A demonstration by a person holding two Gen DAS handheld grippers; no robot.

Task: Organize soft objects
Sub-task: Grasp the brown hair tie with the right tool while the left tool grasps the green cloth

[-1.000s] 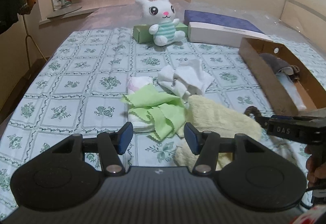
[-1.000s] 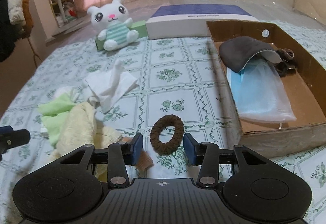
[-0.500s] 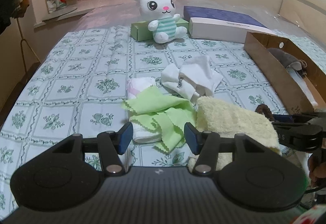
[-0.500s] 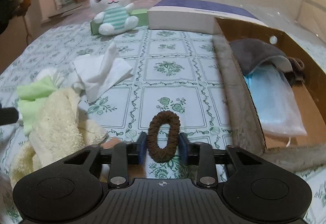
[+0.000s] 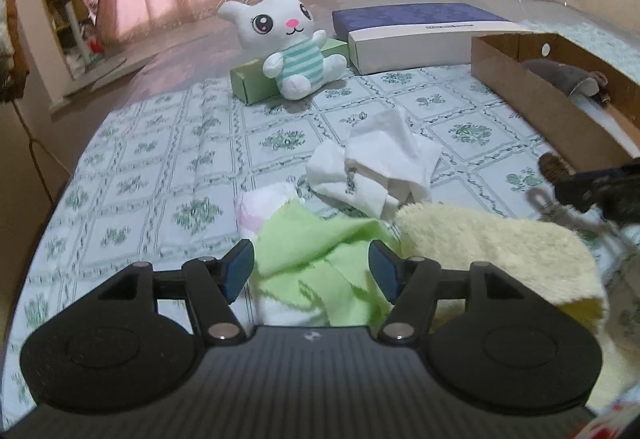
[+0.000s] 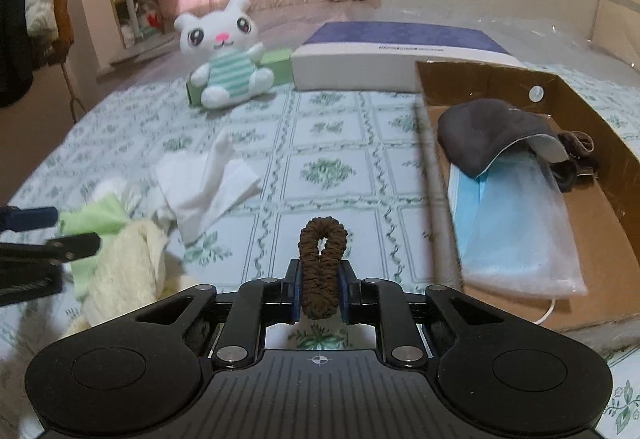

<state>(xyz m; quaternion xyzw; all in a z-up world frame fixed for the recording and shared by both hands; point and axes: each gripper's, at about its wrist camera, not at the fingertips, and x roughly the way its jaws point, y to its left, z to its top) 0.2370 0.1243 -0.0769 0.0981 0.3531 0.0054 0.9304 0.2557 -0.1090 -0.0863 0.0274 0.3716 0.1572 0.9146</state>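
Since the earlier frame the right gripper (image 6: pixel 319 288) has pinched the brown hair tie (image 6: pixel 322 264) — jaws closing, clamped on it, lifted off the bed (image 6: pixel 328 143) beside the cardboard box (image 6: pixel 600 223). Left gripper (image 5: pixel 311 271) — jaws apart, opening over the green cloth (image 5: pixel 320 255).

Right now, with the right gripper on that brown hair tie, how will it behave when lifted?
The hair tie is already squashed from a ring into a narrow loop as the right gripper jaws close on it, so it is probably soft and springy. It looks light and should hang limp. Its ruffled fabric likely grips rather than slips.
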